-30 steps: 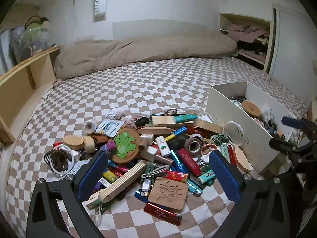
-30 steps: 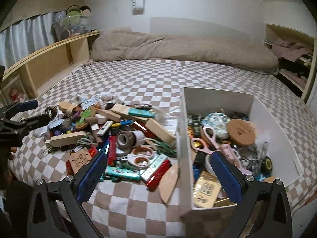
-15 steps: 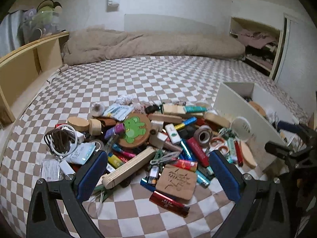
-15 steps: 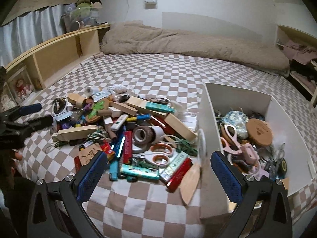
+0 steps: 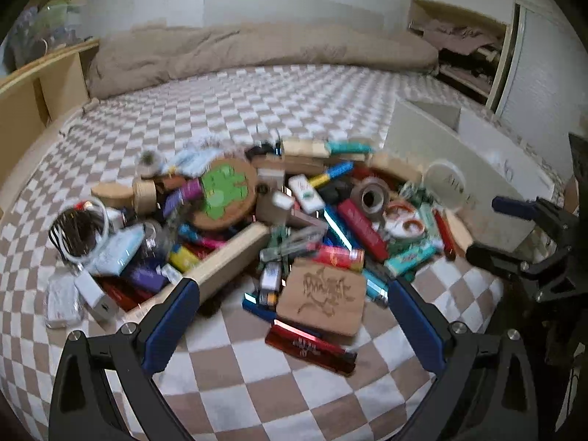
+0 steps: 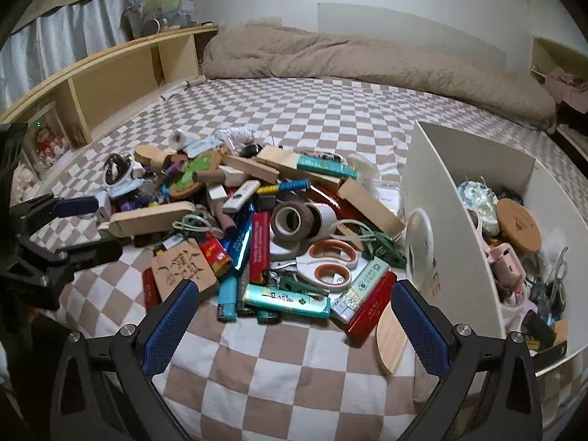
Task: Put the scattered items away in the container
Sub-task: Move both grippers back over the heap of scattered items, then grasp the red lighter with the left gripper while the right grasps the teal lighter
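Note:
A heap of small items lies on the checkered bedspread (image 5: 257, 117): a carved wooden square (image 5: 321, 296), a red flat pack (image 5: 310, 347), a long wooden block (image 5: 228, 257) and a round green-faced wooden disc (image 5: 224, 193). My left gripper (image 5: 294, 316) stands open just before the carved square, holding nothing. In the right wrist view, white-and-orange scissors (image 6: 327, 261), tape rolls (image 6: 294, 220) and a teal pack (image 6: 286, 299) lie ahead of my open, empty right gripper (image 6: 294, 319). The white box (image 6: 452, 220), partly filled, stands to the right of the heap.
A beige duvet (image 6: 367, 58) lies along the far side of the bed. A wooden shelf unit (image 6: 121, 73) runs along the left edge. Each gripper shows in the other's view: right gripper (image 5: 481, 228), left gripper (image 6: 106, 226). Bare bedspread lies between the heap and the duvet.
Both grippers moved closer to the heap. The right gripper's view swung left, from over the box to the heap. Both stayed open and empty.

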### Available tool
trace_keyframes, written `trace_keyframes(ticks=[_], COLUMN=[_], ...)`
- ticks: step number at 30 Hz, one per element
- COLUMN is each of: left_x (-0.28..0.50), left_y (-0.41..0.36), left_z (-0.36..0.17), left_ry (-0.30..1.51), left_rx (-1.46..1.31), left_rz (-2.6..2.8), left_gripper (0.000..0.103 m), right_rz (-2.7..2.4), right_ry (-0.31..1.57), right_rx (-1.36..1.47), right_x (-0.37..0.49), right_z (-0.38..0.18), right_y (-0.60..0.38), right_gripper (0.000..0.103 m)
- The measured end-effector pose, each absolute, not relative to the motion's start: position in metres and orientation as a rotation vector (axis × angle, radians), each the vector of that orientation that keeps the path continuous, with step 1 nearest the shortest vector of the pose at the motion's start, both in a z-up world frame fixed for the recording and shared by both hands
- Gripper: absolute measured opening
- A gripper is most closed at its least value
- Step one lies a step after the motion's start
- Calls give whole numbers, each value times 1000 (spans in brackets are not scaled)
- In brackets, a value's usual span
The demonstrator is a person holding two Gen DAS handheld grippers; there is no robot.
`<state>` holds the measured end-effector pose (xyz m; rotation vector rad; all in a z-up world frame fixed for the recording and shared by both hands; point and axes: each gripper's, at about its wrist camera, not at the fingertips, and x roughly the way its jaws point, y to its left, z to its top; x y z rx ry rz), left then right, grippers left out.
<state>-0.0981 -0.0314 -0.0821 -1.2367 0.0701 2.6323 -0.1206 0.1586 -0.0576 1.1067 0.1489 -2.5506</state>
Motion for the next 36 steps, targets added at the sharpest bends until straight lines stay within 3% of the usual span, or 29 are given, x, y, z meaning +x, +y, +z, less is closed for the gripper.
trace_keyframes(ticks=[12, 25, 36], left_x=[-104, -118, -117], left_y=[-14, -21, -2], left_z=[-113, -145, -165], left_ry=[285, 261, 456], left_rx=[-1315, -1424, -1486], left_rz=[2384, 2171, 2078], left_gripper=[103, 103, 103], right_rz=[-2494, -2409, -2301], right_ry=[68, 43, -126], right_rx=[1190, 1262, 1325], right_x=[-127, -127, -137], right_z=[-95, -123, -136], right_y=[149, 143, 152], right_gripper=[103, 103, 103])
